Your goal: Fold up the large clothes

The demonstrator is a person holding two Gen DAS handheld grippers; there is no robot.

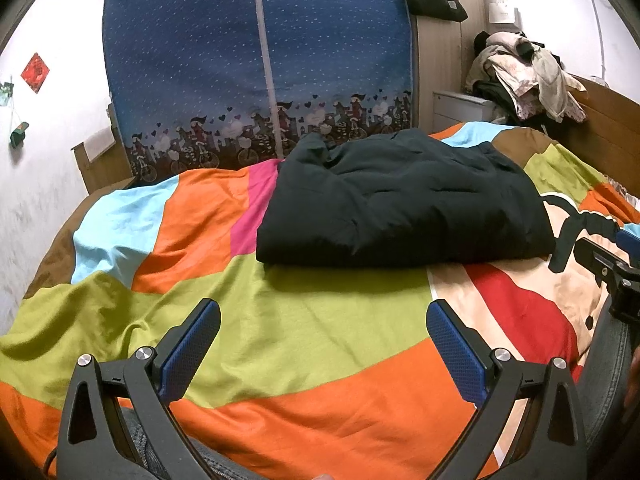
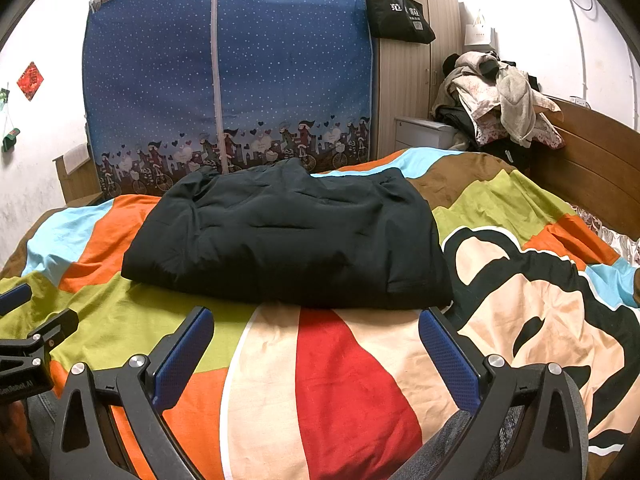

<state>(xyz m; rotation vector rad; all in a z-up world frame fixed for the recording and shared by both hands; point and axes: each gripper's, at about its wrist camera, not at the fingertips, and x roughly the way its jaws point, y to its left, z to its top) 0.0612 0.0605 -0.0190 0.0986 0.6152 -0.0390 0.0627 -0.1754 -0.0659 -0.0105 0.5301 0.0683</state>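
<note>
A dark padded garment (image 1: 400,200) lies folded into a thick rectangle on the colourful bedspread (image 1: 300,320). It also shows in the right wrist view (image 2: 292,236). My left gripper (image 1: 323,316) is open and empty, held over the bedspread (image 2: 340,380) short of the garment's near edge. My right gripper (image 2: 316,324) is open and empty, just short of the garment's near edge. The right gripper's body shows at the right edge of the left wrist view (image 1: 612,272). The left gripper's body shows at the left edge of the right wrist view (image 2: 28,344).
A blue fabric wardrobe (image 1: 256,64) stands behind the bed. A pile of loose clothes (image 2: 500,96) sits at the wooden headboard (image 2: 592,160) on the right. A black bag (image 2: 400,12) hangs on a wooden cabinet.
</note>
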